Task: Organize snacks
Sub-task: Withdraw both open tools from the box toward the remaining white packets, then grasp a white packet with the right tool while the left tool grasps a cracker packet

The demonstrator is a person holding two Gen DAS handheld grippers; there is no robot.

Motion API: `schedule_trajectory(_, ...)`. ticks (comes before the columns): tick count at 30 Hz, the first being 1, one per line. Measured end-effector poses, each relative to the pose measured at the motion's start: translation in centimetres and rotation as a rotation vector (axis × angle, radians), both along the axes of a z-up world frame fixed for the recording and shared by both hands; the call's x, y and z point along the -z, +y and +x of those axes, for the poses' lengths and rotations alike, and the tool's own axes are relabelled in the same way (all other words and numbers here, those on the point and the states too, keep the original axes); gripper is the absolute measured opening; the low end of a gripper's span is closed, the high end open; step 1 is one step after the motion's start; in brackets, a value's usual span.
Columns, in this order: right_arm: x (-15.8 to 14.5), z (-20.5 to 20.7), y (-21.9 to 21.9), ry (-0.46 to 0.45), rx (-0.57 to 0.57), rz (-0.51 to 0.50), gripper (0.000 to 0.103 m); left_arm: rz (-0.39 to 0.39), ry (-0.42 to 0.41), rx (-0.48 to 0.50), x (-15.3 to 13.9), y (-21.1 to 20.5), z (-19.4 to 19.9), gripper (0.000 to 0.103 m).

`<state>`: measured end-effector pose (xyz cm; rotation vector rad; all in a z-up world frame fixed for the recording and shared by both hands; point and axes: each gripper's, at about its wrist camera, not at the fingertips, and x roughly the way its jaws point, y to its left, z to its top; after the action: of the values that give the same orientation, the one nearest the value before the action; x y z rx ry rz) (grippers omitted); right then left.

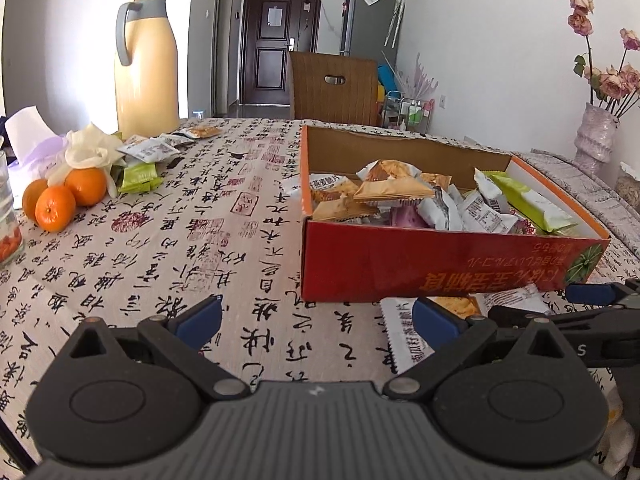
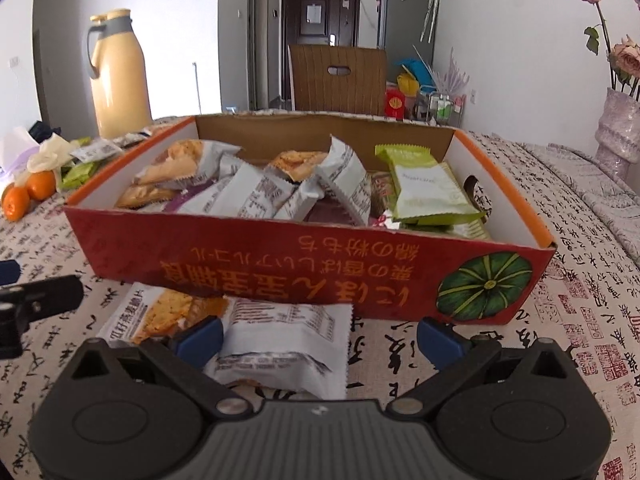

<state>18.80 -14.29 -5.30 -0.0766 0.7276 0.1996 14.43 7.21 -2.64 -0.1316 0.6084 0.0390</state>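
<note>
We see a red box (image 2: 304,276) on the desk (image 1: 208,240), open at the top and filled with snack packets (image 2: 256,188): white ones, tan cracker ones, and green ones (image 2: 430,188) at its right end. Two more packets (image 2: 280,344) lie on the desk against the box's near wall. Our right tool (image 2: 320,336) hovers over them, fingers apart, gripping nothing. Our left tool (image 1: 316,316) is also spread wide and empty. More packets (image 1: 148,152) sit far left by oranges (image 1: 60,200) and a jug (image 1: 146,60).
</note>
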Motion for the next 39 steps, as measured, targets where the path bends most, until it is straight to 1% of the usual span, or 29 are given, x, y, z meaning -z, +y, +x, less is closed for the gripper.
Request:
schedule_trajectory(7,1.1,0.7,0.0,0.034,0.006,0.006,0.103,-0.018,0.011,-0.001,0.4,0.2,0.2,0.103)
schedule_trajectory(17,1.1,0.8,0.0,0.032,0.003,0.022,0.102,-0.03,0.016,-0.005,0.5,0.3,0.2,0.103)
schedule_trajectory(20,1.0,0.5,0.0,0.022,-0.01,0.026,0.092,-0.03,0.021,-0.008,0.6,0.4,0.2,0.103)
schedule_trajectory(22,0.8,0.2,0.0,0.014,-0.022,0.03,0.082,-0.03,0.021,-0.008,0.7,0.4,0.3,0.103)
schedule_trajectory(23,0.7,0.1,0.0,0.012,-0.026,0.03,0.081,-0.03,0.021,-0.009,0.7,0.4,0.2,0.103)
schedule_trajectory(25,0.6,-0.2,0.0,0.007,-0.035,0.028,0.075,-0.031,0.022,-0.009,0.7,0.4,0.3,0.103)
schedule_trajectory(29,0.4,-0.8,0.0,-0.008,-0.057,0.014,0.069,-0.031,0.025,-0.011,0.8,0.4,0.3,0.103)
schedule_trajectory(35,-0.4,-1.7,-0.8,-0.041,-0.059,0.038,0.06,-0.014,0.029,-0.012,0.6,0.1,0.4,0.103)
schedule_trajectory(36,-0.6,-1.9,-1.1,-0.046,-0.058,0.043,0.053,-0.009,0.029,-0.011,0.5,0.0,0.4,0.103)
schedule_trajectory(37,-0.7,-2.0,-1.3,-0.048,-0.06,0.049,0.049,-0.005,0.029,-0.009,0.4,0.0,0.4,0.103)
schedule_trajectory(39,-0.8,-2.2,-1.8,-0.053,-0.056,0.059,0.048,0.002,0.029,-0.004,0.2,-0.3,0.4,0.103)
